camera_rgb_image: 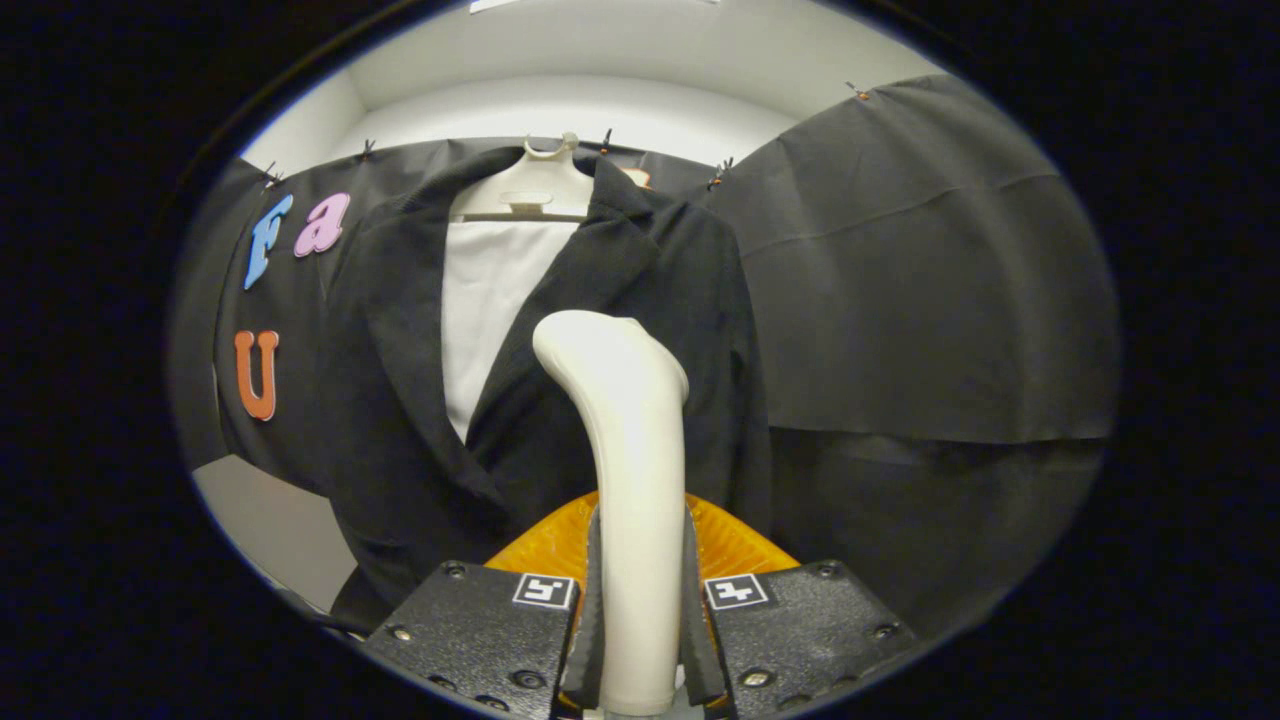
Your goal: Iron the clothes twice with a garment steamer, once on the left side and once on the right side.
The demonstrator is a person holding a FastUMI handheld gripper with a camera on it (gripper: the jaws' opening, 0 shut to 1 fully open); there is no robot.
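A black jacket (400,400) hangs on a white hanger (530,185) against the booth's cloth wall, open at the front over a white lining (490,300). My gripper (640,600) is shut on the handle of a cream-white garment steamer (625,430). The steamer rises straight up between the fingers, and its curved head sits in front of the jacket's right front panel (640,300), about at chest height. Whether the head touches the cloth cannot be told.
An orange ribbed part (545,545) shows just beyond the fingers, behind the steamer's handle. Black cloth (920,300) hangs to the right of the jacket. A pale wall patch (280,520) shows low to the left.
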